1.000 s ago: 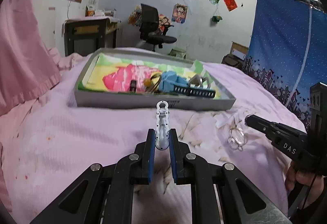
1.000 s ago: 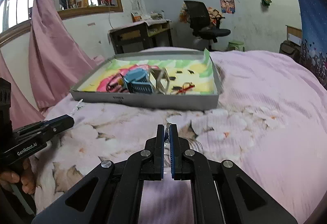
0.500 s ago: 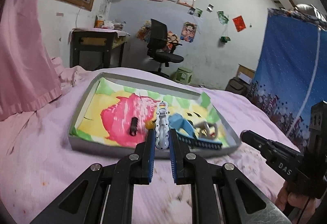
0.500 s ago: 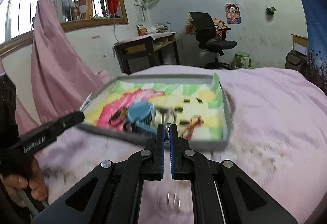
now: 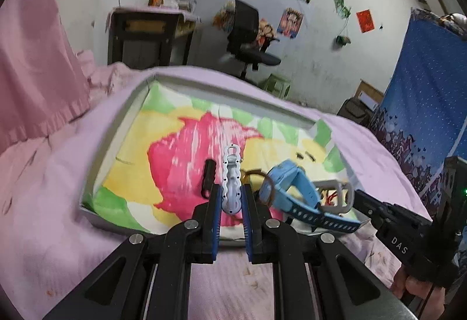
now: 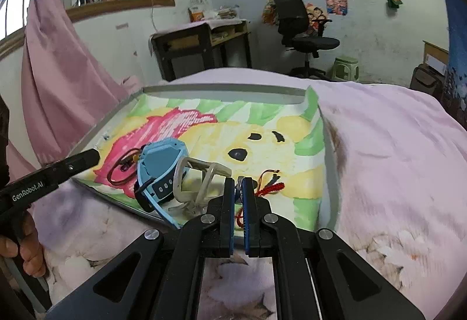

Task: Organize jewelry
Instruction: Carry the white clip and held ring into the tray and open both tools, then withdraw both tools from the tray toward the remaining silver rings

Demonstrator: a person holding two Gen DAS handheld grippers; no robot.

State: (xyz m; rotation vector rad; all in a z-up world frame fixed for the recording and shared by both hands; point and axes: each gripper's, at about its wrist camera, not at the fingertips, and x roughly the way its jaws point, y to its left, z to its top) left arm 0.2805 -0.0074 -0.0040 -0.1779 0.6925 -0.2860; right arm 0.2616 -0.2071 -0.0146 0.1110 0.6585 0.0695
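Both claws are now hanging over the tray (image 5: 116, 127), having swung in from the bed. Left claw (image 5: 231, 200) is gripping the white clip (image 5: 231, 174); right claw (image 6: 238, 197) is pinching a thin ring (image 6: 239, 184). Drops are looking imminent.

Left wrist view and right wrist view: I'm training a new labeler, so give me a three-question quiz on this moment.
1. True or false: the left gripper is shut on the white hair clip.
2. Where does the blue watch lie? A) on the bedspread B) in the tray C) on the desk
3. Fill in: the red cord lies in the ____.

Key: 1 true; 2 B; 3 tray.
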